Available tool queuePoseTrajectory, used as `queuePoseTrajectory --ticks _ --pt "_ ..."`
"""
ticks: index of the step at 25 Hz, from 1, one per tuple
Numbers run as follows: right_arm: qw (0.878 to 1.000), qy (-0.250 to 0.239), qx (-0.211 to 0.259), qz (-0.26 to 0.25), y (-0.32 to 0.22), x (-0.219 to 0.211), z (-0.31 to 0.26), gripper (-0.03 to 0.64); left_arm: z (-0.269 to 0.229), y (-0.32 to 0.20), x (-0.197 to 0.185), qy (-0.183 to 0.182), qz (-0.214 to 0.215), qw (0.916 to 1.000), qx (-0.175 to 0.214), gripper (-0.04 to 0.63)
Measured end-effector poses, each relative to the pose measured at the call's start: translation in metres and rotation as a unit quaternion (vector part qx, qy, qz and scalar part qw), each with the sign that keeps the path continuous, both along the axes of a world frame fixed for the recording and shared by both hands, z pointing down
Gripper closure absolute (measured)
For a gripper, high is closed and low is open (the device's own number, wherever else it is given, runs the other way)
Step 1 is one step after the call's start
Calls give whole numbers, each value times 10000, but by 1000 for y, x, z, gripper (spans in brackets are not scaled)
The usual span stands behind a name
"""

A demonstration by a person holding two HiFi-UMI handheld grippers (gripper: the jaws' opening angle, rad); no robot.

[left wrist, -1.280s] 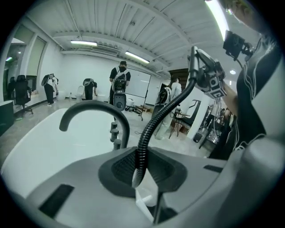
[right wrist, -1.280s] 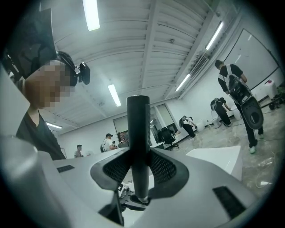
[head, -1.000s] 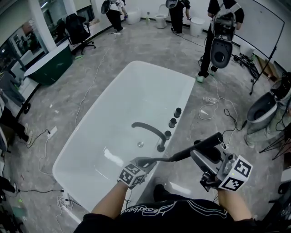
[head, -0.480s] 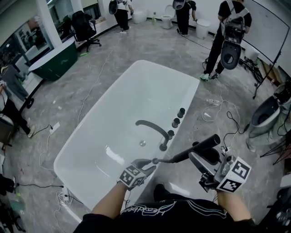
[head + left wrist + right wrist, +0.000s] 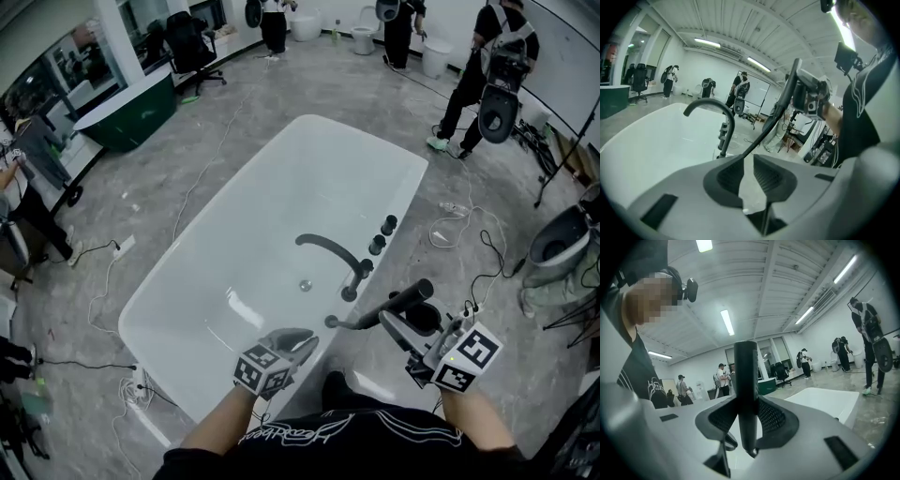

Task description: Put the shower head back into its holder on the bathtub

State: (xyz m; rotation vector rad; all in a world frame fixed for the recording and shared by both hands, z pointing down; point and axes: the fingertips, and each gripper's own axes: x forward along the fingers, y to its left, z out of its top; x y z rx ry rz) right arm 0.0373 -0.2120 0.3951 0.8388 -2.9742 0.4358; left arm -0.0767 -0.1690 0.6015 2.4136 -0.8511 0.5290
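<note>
Left gripper (image 5: pixel 305 339) off hose (image 5: pixel 352 324), open, closing empty, right gripper (image 5: pixel 405 317) clamps showerhead (image 5: pixel 414 294), faucet (image 5: pixel 328 251) ahead

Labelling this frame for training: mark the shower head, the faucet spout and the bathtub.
shower head (image 5: pixel 404 301), head view, middle of its dark handle.
faucet spout (image 5: pixel 330 248), head view, top of its curved arch.
bathtub (image 5: pixel 281 202), head view, bare white inner surface.

From my end it all sits on a grey marbled floor (image 5: pixel 187 141). The white bathtub (image 5: pixel 272 216) stands right on it in the middle. Loose cables (image 5: pixel 453 211) snake along both sides. A dark green tub (image 5: pixel 131 117) and an office chair (image 5: pixel 192 47) sit far left.
</note>
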Motion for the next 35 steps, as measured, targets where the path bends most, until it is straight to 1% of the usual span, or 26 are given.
queuePoseTrajectory --ticks 2,4,7,11,14,19,22,26,31,35 --pt "9999 105 18 -56 1 -8 10 482 -18 5 -2 85 -51 9998 163 568" --pt "9998 157 43 -118 0 -17 18 482 -36 12 -4 109 -8 9994 319 591" --pt "9992 342 91 -175 -4 -28 32 482 -61 19 -2 209 40 9986 493 591" --pt "9960 843 200 -198 -13 -39 65 482 -82 21 -5 343 -91 9974 629 591" --pt "9947 1003 70 -211 -21 -51 95 482 -88 24 -16 324 -178 9970 680 591" --pt "9897 1415 -12 -236 -35 -64 148 482 -91 22 -26 490 -348 9964 598 591" --pt "9875 1539 -138 -310 -35 -71 178 482 -88 24 -27 613 -457 9957 523 591" --pt "9857 1620 -279 -381 -39 -80 206 482 -82 20 -31 567 -616 9953 483 591" --pt "9846 1642 -370 -468 -49 -89 226 482 -77 12 -27 615 -674 9950 406 591" --pt "9802 1848 -435 -569 -50 -96 255 482 -71 10 -28 586 -721 9952 316 591"
